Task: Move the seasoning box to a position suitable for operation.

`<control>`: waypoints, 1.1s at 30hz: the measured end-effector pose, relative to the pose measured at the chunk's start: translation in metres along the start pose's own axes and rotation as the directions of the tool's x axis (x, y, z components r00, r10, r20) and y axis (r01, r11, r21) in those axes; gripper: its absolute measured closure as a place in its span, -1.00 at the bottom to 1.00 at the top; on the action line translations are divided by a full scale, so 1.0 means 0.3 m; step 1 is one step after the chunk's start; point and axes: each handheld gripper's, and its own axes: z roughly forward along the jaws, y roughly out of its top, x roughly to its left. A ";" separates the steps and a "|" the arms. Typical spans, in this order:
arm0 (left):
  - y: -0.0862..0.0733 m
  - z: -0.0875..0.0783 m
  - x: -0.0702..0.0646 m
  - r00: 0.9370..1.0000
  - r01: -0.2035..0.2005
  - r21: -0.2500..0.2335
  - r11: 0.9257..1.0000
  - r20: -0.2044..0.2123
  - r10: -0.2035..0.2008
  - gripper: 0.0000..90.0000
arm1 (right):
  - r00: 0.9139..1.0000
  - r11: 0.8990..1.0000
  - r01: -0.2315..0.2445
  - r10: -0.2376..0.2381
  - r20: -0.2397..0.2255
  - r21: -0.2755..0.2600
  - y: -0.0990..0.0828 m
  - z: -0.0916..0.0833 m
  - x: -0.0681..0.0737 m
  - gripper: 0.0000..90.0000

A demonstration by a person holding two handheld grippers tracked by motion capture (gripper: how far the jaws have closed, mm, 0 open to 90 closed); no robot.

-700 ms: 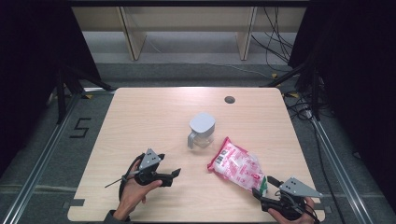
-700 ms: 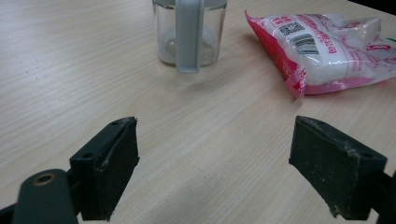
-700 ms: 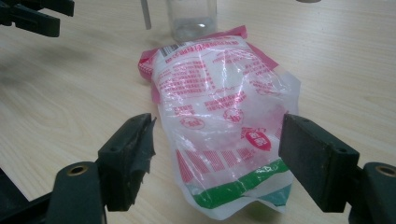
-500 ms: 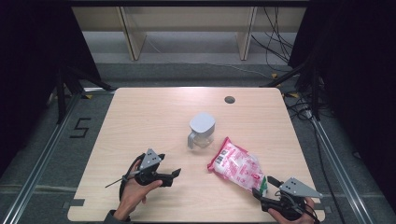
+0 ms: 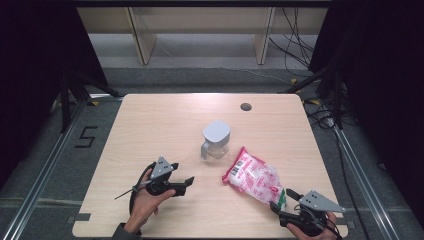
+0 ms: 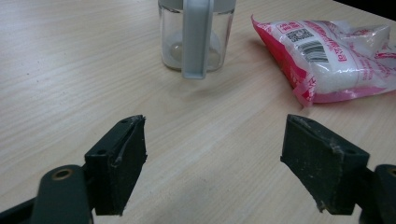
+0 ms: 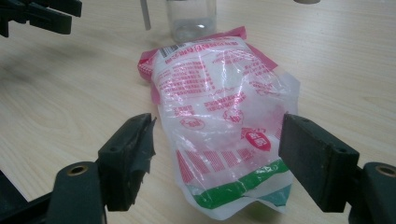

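Barely anything has shifted since the earlier frames: the right gripper (image 5: 280,201), jaws wide apart and empty, sits at the green end of the pink bag (image 5: 254,177), which lies flat on the surface (image 5: 150,125) beside the lidded glass jug (image 5: 216,140). The left gripper (image 5: 186,184), equally open, faces the jug's handle, so a grasp seems imminent, none begun

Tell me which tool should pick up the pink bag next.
Right. The right tool is open with the pink bag between its jaws; the left tool faces the glass jug, farther from it.
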 end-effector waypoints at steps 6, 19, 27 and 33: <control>0.028 0.040 0.003 1.000 0.006 -0.011 1.000 0.001 -0.006 -0.44 | 1.000 1.000 0.000 0.000 -0.001 -0.003 0.000 0.000 -0.001 -0.39; 0.099 0.171 0.036 1.000 0.013 -0.027 1.000 -0.011 -0.013 -0.18 | 1.000 1.000 0.017 -0.017 0.007 -0.008 0.002 0.004 -0.008 -0.39; 0.126 0.255 0.012 1.000 -0.025 -0.027 0.999 -0.019 0.024 0.02 | 1.000 1.000 0.022 -0.023 0.013 0.002 0.003 0.004 -0.010 -0.39; 0.151 0.292 0.006 0.992 -0.100 -0.056 0.993 -0.080 0.095 0.37 | 1.000 1.000 0.002 -0.002 -0.003 0.004 0.004 0.007 -0.003 -0.39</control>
